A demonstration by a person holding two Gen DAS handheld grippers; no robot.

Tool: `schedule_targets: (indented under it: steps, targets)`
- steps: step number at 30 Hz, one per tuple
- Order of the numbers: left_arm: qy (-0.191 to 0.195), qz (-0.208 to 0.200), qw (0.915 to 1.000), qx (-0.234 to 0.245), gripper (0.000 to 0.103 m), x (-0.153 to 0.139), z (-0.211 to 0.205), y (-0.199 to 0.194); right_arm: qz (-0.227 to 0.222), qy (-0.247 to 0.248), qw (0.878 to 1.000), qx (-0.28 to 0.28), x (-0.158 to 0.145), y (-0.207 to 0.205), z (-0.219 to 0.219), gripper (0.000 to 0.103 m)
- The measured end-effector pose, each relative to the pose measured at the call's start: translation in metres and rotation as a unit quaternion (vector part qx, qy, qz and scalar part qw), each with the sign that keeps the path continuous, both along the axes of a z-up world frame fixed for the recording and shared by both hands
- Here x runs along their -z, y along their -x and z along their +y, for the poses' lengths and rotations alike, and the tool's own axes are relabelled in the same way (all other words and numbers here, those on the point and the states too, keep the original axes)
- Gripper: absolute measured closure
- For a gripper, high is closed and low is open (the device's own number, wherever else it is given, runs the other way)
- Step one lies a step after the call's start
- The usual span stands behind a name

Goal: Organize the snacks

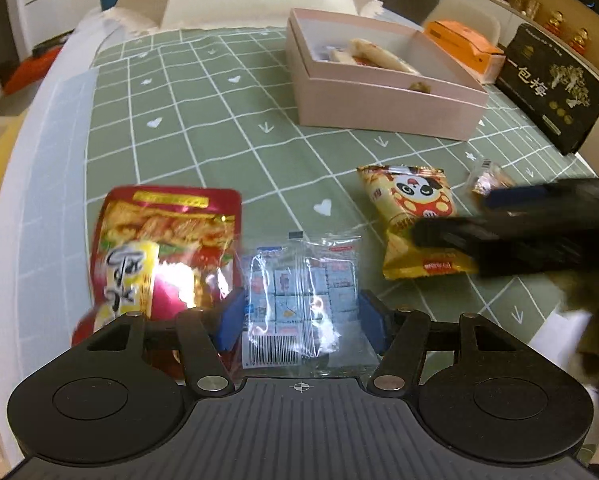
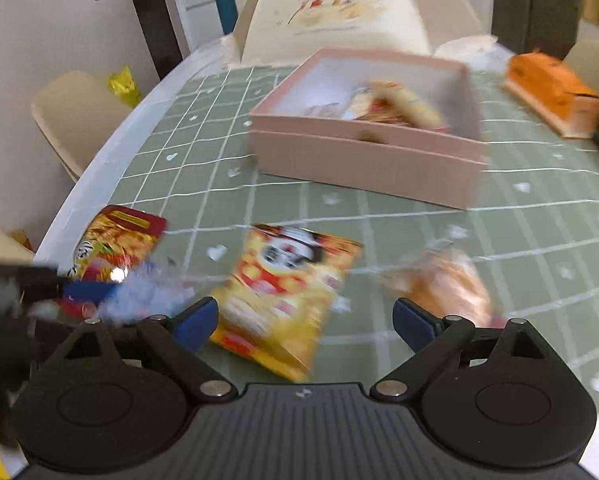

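Near the pink box point(image 1: 383, 108), short of its front wall, the left gripper point(image 1: 301, 316) has its fingers closed on the clear packet point(image 1: 299, 296). The right gripper point(image 2: 303, 322) hangs with fingers apart over the yellow panda bag point(image 2: 287, 292). That slick film could slide free, and the two grippers, close together, might collide.

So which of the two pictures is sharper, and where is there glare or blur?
The left wrist view is sharper: the clear packet between the left hand-held gripper fingers shows its barcode, though glare whitens the red pouch and the right hand-held gripper is smeared. The right wrist view is motion-blurred overall: the panda packet and pink box look soft. Both bend straight lines.
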State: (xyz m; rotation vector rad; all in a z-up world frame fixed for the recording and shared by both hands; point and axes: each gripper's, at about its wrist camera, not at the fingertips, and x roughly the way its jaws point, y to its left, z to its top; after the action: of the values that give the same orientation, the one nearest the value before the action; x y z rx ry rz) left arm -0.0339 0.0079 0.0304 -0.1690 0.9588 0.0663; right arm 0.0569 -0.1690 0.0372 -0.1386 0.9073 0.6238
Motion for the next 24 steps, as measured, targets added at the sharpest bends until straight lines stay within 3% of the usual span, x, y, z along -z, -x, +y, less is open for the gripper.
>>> schedule_targets:
  steps: [7, 9, 11, 15, 21, 23, 24]
  targets:
    - [0.006, 0.001, 0.9999, -0.010, 0.036, 0.000, -0.003, 0.005, 0.004, 0.080, 0.997, -0.013, 0.026, -0.020, 0.050, 0.009]
    - [0.009, 0.001, 0.9999, -0.013, 0.036, 0.000, -0.003, 0.006, 0.004, 0.073, 0.997, -0.024, 0.026, -0.018, 0.045, 0.017]
    - [0.007, 0.001, 0.9999, -0.014, 0.036, 0.000, -0.004, 0.005, -0.003, 0.069, 0.997, -0.032, 0.023, -0.014, 0.034, 0.038]
    - [0.006, 0.003, 0.9999, -0.015, 0.031, 0.001, -0.006, 0.003, 0.007, 0.057, 0.998, -0.033, 0.013, -0.011, 0.006, 0.044]
    - [-0.019, -0.002, 0.9998, 0.000, 0.021, 0.006, -0.019, 0.002, -0.016, 0.044, 0.999, -0.023, -0.006, 0.002, -0.028, 0.044]
    - [-0.041, 0.003, 0.9991, 0.007, 0.026, 0.006, -0.026, 0.002, -0.024, 0.038, 0.999, -0.018, -0.011, 0.005, -0.035, 0.044]
    - [-0.051, 0.001, 0.9987, 0.004, 0.038, 0.005, -0.028, 0.003, -0.028, 0.034, 0.999, -0.017, -0.013, 0.007, -0.038, 0.044]
